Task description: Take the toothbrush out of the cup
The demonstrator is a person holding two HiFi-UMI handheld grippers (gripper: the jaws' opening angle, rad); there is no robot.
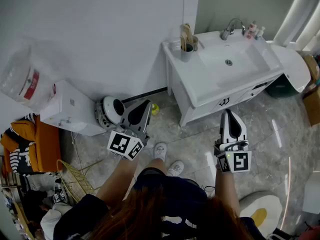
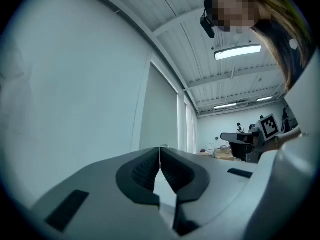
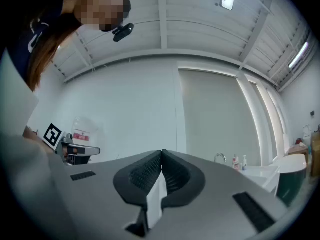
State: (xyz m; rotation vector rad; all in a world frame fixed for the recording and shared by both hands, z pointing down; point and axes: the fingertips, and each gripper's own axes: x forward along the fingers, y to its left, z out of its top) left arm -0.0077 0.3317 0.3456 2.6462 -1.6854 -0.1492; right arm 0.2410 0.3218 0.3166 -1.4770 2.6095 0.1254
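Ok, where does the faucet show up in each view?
Head view: the faucet is at the top right, at the back of the sink.
Left gripper view: not in it.
Right gripper view: the faucet is small and low, right of centre.
Shared landmark: the bottles beside it, seen in both of those views.

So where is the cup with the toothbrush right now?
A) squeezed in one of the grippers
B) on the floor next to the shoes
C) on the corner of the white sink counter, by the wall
C: the cup stands on the sink counter at its corner by the wall, with the toothbrush sticking up out of it. The left gripper and the right gripper are both shut on nothing, well away from the cup.
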